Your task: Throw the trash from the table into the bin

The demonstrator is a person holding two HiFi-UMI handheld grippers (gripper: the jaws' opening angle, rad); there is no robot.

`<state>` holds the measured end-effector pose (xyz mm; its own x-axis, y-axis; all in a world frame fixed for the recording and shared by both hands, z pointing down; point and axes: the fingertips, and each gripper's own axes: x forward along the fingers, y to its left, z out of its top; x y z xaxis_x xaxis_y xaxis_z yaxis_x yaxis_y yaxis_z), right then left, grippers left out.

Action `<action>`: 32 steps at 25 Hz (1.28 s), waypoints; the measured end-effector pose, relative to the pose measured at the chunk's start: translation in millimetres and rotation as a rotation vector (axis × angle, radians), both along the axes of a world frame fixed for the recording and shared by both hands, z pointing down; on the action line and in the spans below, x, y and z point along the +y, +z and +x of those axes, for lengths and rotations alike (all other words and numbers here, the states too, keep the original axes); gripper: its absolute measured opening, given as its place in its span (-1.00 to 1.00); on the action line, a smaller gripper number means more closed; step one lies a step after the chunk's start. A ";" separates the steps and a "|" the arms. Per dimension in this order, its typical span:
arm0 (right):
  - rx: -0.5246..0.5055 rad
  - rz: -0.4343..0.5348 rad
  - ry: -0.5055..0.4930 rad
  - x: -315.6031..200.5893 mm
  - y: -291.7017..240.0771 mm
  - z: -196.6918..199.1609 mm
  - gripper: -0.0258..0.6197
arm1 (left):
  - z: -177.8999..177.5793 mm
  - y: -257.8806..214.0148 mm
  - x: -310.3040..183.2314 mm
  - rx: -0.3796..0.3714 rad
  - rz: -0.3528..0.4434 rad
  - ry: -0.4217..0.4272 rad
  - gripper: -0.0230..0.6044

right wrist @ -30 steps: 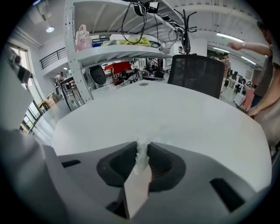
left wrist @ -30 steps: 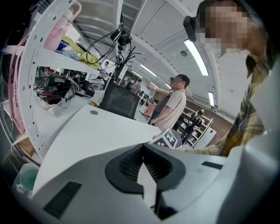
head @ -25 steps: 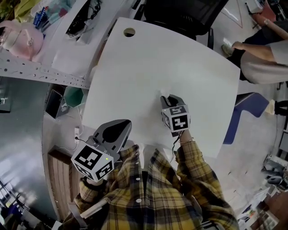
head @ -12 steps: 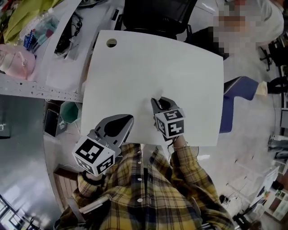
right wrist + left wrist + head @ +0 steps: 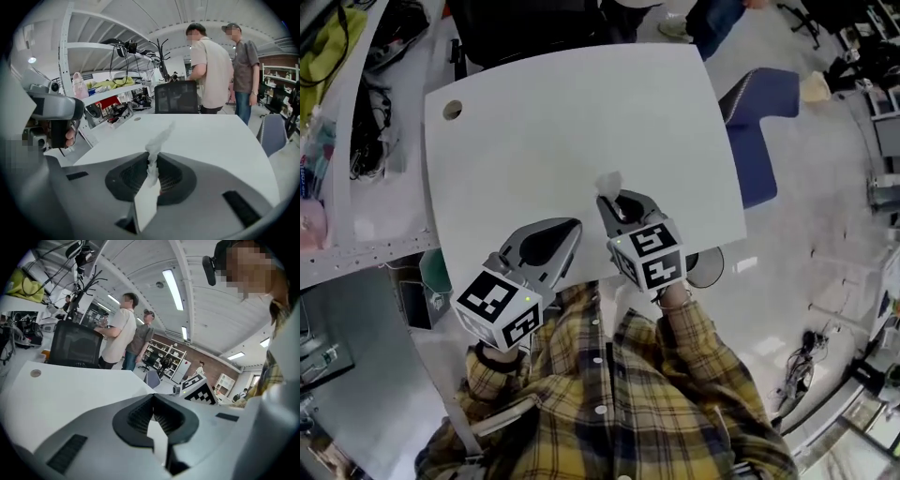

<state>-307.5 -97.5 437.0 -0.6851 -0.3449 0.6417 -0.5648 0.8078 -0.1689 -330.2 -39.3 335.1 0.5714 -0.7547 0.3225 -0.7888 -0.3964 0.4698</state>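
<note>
A crumpled white tissue (image 5: 607, 181) sticks out of my right gripper (image 5: 605, 200), which is shut on it above the near part of the white table (image 5: 581, 103). In the right gripper view the tissue (image 5: 157, 140) rises twisted from between the closed jaws of the right gripper (image 5: 152, 158). My left gripper (image 5: 574, 226) hovers over the table's near edge, just left of the right one, shut with nothing in it. The left gripper view shows the left gripper (image 5: 153, 397) with its jaws meeting over bare table (image 5: 61, 394). No other trash shows on the table.
A green container (image 5: 437, 270) peeks out below the table's left edge. A black office chair (image 5: 176, 97) stands at the far edge, with two people (image 5: 211, 70) beyond it. A cluttered shelf (image 5: 356, 122) runs along the left, and a blue seat (image 5: 759, 112) is at the right.
The right gripper has lifted off the table with the tissue in its jaws. Both grippers have shifted, and the head view has swung so the table sits further left.
</note>
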 end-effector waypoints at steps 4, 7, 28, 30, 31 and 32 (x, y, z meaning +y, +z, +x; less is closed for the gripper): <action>-0.039 0.010 0.050 -7.5 -11.1 46.1 -0.82 | 50.5 -11.7 -11.9 -0.029 0.029 0.065 -0.90; -0.074 0.017 0.078 -13.2 -17.7 89.3 -0.82 | 96.2 -18.0 -20.7 -0.055 0.048 0.096 -0.90; -0.089 0.047 0.272 35.8 -34.7 533.8 -0.83 | 507.6 -33.4 21.3 -0.055 0.106 0.265 -0.90; -0.084 0.041 0.318 42.0 -28.6 552.2 -0.83 | 515.5 -28.5 24.2 -0.066 0.100 0.287 -0.89; -0.084 0.037 0.341 44.7 -25.2 559.1 -0.83 | 517.9 -25.7 24.6 -0.072 0.097 0.297 -0.90; -0.083 0.033 0.361 47.2 -21.4 565.0 -0.83 | 520.3 -22.7 24.6 -0.076 0.093 0.308 -0.90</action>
<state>257.5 -50.3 415.6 -0.5644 -0.5934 0.5739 -0.8001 0.5644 -0.2033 190.1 -14.8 312.4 0.7540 -0.5787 0.3107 -0.6569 -0.6599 0.3648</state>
